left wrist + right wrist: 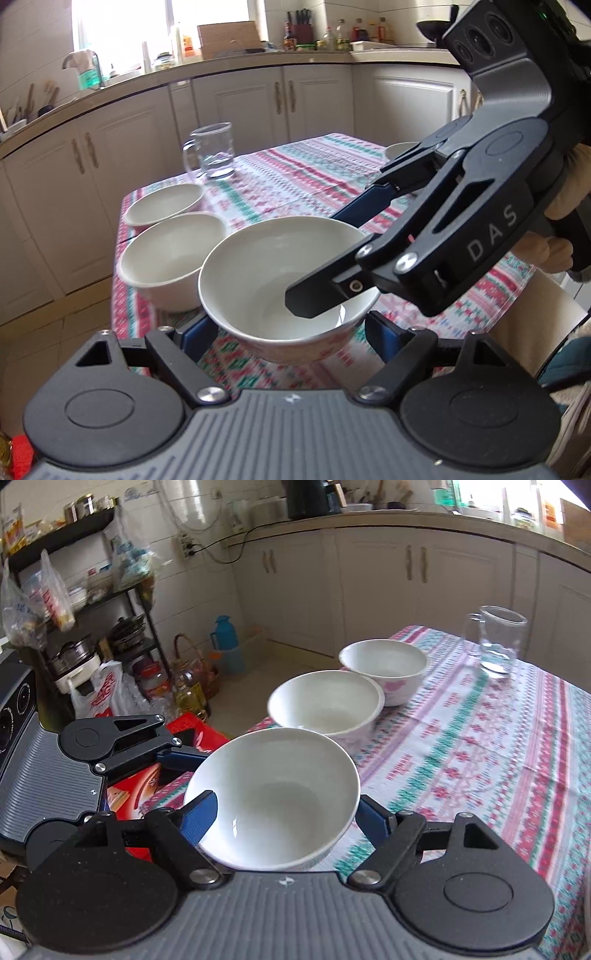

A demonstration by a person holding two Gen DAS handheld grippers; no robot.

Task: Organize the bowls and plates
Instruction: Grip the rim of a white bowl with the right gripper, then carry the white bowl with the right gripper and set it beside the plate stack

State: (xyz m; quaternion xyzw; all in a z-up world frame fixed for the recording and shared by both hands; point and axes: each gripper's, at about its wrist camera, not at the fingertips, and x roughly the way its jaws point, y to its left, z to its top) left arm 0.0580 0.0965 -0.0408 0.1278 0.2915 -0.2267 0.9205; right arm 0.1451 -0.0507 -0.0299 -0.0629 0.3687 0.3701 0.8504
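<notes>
Nearest bowl (273, 280), white and empty, low in the middle of the left-wrist view, over the near corner of the patterned tablecloth (314, 173); tipped toward the lens in the right-wrist view (280, 797), its left side out past the cloth's edge. Hard to say whether resting on the table or lifted off it. Left gripper (291, 332) spread wide at the bottom of the frame, a blue pad just beside each lower flank of that bowl; contact or a narrow gap, cannot tell, so no sure grip. Right gripper (317, 258) reaching in from the right of the frame, also well apart: one black finger over the bowl's inside, the blue-padded one beyond the far rim, the wall lying between them and not pinched. Just behind and left, a second white bowl (166, 254), then a third (166, 203), in a row along the cloth's left edge, each close to its neighbour. Farther back, above centre, a clear glass pitcher (214, 155) standing upright. Upper right, half hidden behind the right gripper, the rim of a fourth bowl (400, 149). Beyond the table, cream cabinets (240, 103) under a cluttered counter. Left of the right-wrist view, a red box (129, 786) on the floor, a blue thermos (225, 642) and a black rack (74, 590) of pots.
</notes>
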